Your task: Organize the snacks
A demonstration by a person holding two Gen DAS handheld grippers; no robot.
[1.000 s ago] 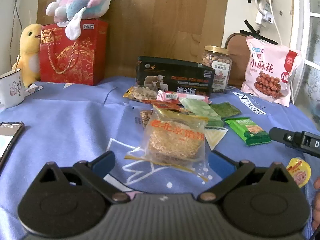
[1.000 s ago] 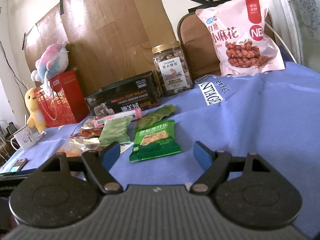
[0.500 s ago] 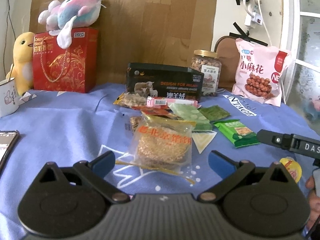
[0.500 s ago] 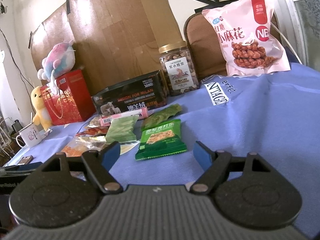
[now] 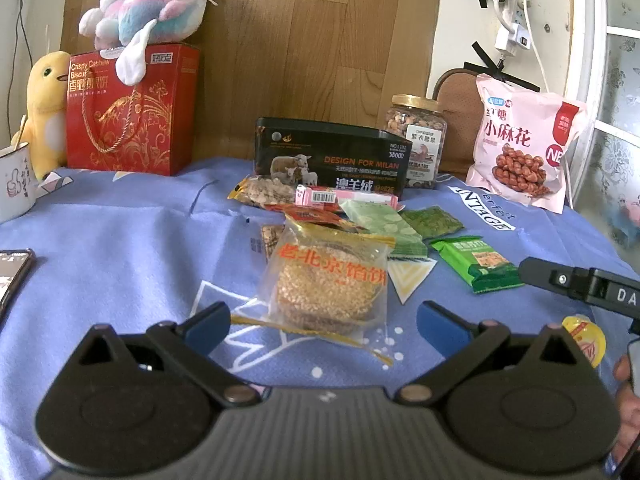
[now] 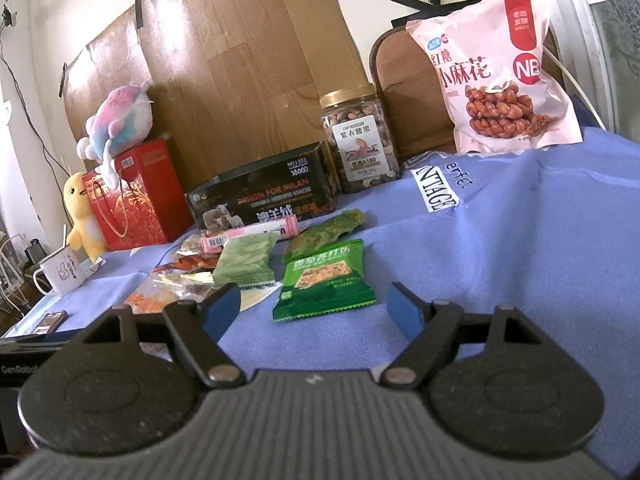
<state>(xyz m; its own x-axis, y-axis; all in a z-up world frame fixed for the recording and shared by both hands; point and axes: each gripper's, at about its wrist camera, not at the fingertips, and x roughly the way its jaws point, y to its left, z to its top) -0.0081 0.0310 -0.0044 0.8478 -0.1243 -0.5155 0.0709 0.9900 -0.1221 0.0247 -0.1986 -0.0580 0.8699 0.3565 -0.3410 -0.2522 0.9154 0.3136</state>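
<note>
Several snack packets lie in a loose pile on the blue cloth (image 5: 120, 248). Nearest my left gripper (image 5: 326, 322) is a clear bag of round sesame cakes (image 5: 326, 280); the jaws stand open just short of it, nothing between them. My right gripper (image 6: 314, 312) is open too, hovering just before a green cracker packet (image 6: 324, 280) (image 5: 476, 264). Behind lie a pale green packet (image 6: 244, 262) (image 5: 380, 224), a dark green packet (image 6: 326, 230), a pink bar (image 6: 248, 236) (image 5: 344, 196) and orange wrappers (image 5: 316, 214). The right gripper's arm (image 5: 580, 288) shows at the left wrist view's right edge.
At the back stand a black tin (image 5: 332, 156), a nut jar (image 5: 418, 140), a pink bag of twists (image 5: 524, 144), a red gift box (image 5: 128, 108) with a plush toy (image 5: 148, 12), and a yellow plush (image 5: 48, 108). A mug (image 5: 14, 180), a phone (image 5: 12, 272) and a small yellow cup (image 5: 584, 338) flank the pile.
Both views shift slightly between the earlier frames and now, with the left view tilting a little. Both grippers stay open and no snack has moved.
</note>
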